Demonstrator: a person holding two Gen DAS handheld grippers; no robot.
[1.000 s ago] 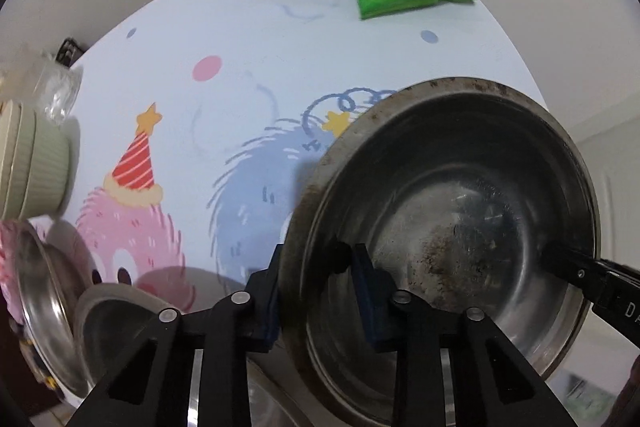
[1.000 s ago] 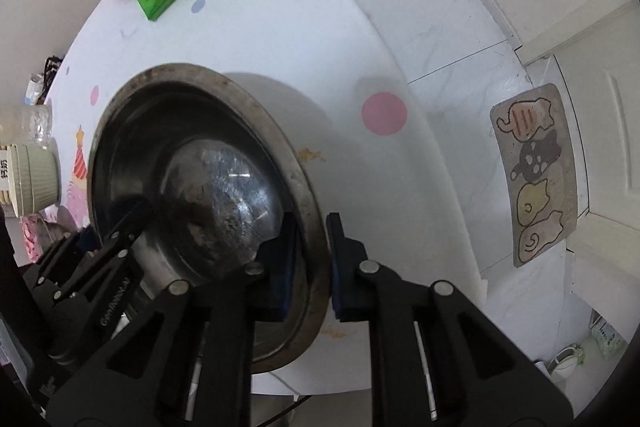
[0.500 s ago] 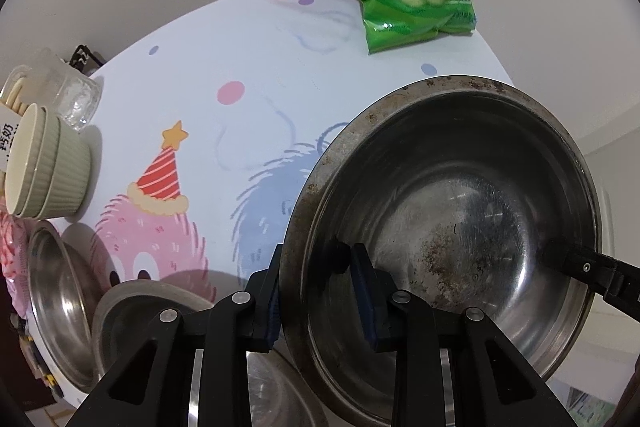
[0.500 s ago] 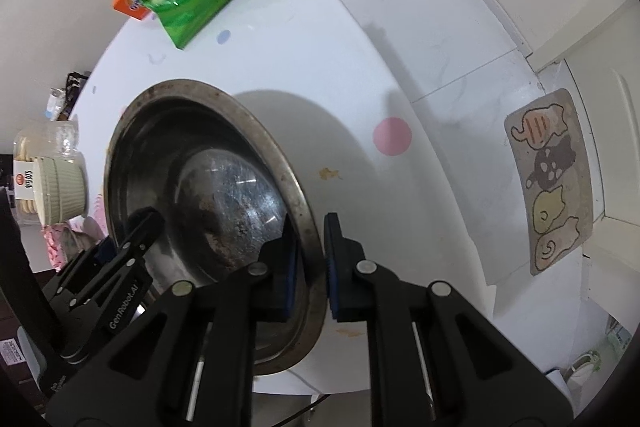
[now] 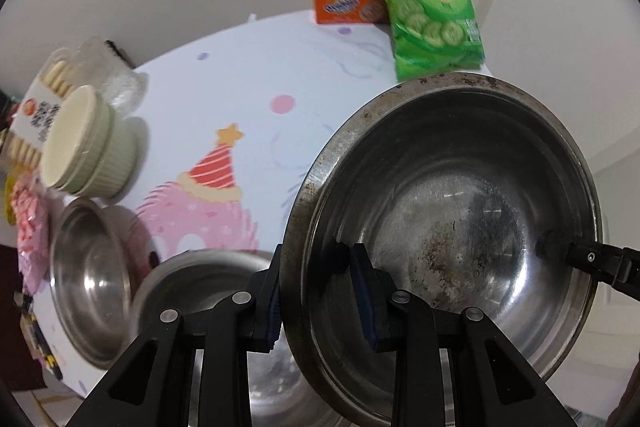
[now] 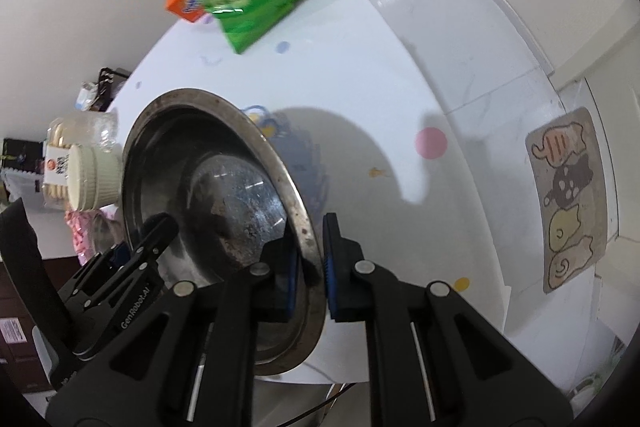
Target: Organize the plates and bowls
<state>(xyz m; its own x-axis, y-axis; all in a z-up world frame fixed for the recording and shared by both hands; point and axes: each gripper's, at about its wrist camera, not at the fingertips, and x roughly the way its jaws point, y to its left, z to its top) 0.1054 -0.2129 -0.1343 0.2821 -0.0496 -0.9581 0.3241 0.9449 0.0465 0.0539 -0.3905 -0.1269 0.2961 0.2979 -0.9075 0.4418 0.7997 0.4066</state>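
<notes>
- Above the cartoon-print table (image 5: 248, 95), a large steel bowl (image 5: 452, 227) hangs tilted, clear of the cloth; its shadow falls on the table in the right wrist view.
- Left gripper (image 5: 316, 291): jaws pinch the bowl's near rim, one pad outside the wall, one inside.
- Right gripper (image 6: 310, 267): jaws pressed almost together on the opposite rim, thin metal between the pads. A grip on each side likely spreads the load, since a bowl this wide would swing from a single pinch.
- Inside of the bowl shows dark, speckled residue on the base.
- Below the left gripper sit two smaller steel bowls (image 5: 92, 279), side by side near the table's edge; judged the probable stacking spot, not confirmed.
- Cream ribbed bowls (image 5: 92, 147), already nested, stand just beyond them, beside a clear biscuit tub (image 5: 64, 83).
- Green crisp bag (image 5: 428, 7) and orange box (image 5: 348, 5) lie at the far edge, well apart from the dishes.
- Risk: the tilted rim may slip through the pads.
</notes>
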